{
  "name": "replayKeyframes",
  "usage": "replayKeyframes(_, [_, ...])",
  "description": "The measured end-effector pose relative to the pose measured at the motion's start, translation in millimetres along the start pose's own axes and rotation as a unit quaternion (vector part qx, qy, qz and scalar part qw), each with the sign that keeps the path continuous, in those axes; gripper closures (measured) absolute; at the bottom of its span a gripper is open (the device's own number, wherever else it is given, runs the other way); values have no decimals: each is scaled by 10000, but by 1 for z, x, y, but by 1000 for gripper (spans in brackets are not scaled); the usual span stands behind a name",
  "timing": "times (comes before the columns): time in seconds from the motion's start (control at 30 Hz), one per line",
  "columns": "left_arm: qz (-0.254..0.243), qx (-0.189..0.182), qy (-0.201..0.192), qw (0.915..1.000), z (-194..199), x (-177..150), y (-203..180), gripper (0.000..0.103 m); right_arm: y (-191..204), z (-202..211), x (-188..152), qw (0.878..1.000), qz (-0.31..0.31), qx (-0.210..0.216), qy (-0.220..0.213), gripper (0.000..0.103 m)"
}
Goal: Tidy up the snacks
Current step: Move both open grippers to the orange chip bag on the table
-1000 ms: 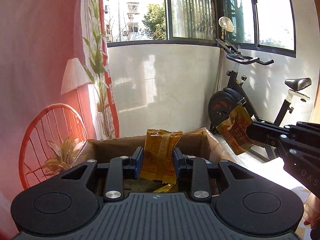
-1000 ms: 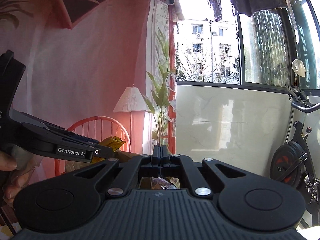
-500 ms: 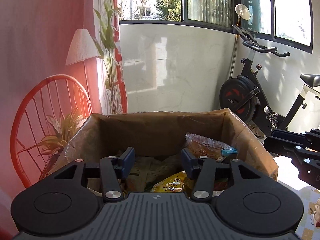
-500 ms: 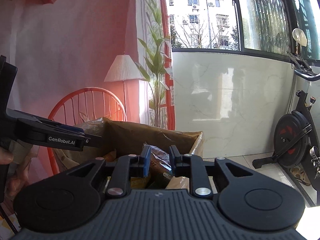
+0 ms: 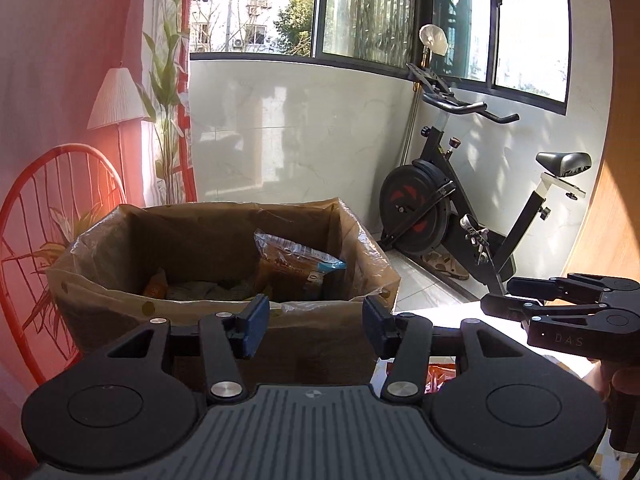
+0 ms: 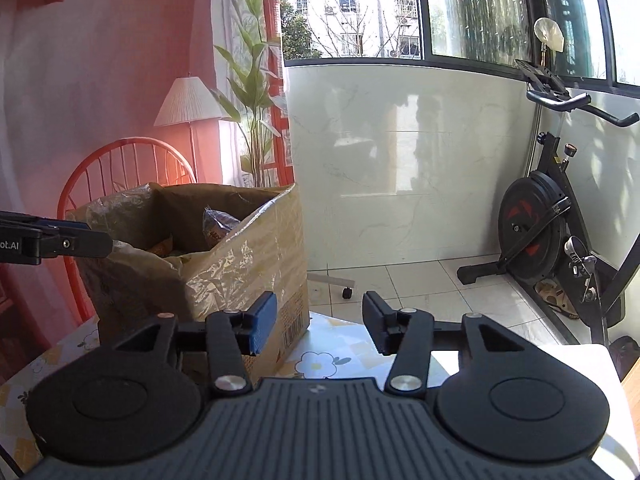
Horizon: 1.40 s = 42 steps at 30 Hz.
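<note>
A brown cardboard box (image 5: 224,316) lined with clear plastic stands on the table and holds several snack packets, among them a clear bag of brown snacks (image 5: 294,258). The box also shows in the right wrist view (image 6: 240,264). My left gripper (image 5: 314,326) is open and empty, just in front of the box's near wall. My right gripper (image 6: 318,322) is open and empty, to the right of the box over the flowered tablecloth (image 6: 320,360). The right gripper also shows at the right of the left wrist view (image 5: 560,312). An orange packet (image 5: 440,374) peeks out below my left fingers.
A red wire chair (image 6: 124,168) stands behind the box on the left. An exercise bike (image 5: 460,216) stands on the tiled floor at the right, by the white wall under the windows. A floor lamp (image 6: 188,104) and a tall plant (image 6: 252,92) stand at the back.
My left gripper let go of the orange packet and opened wide; my right gripper let go of its packet and opened. Both pulled back from over the box.
</note>
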<state>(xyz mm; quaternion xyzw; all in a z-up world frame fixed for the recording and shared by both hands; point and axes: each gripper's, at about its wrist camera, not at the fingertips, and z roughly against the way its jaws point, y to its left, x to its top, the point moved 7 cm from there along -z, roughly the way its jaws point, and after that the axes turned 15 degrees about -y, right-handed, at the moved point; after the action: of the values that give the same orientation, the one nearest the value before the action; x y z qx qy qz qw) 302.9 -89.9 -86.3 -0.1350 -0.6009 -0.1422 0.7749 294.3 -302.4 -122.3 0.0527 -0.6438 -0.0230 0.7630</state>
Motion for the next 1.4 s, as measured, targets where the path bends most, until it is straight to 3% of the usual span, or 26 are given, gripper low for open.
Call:
replayKeyframes(0.23, [-9,-225,294,9993,6,-43,-35,49,-11,21,-31,9996,60,27,292,49])
replayKeyframes(0.43, [85,-222,477,9986,-4,-66,-43,49,-18,31,-46,9990,70,-24,450,43])
replayKeyframes(1.2, [127,-457,978,9941,-40,-112,-66,49,-44,28,-89,9966,24,-55,827,41])
replayKeyframes(1.4, [60,-538,1119,9922,-55,-122,-74,49,-57,19,-105,9946,-290,-120,989,41])
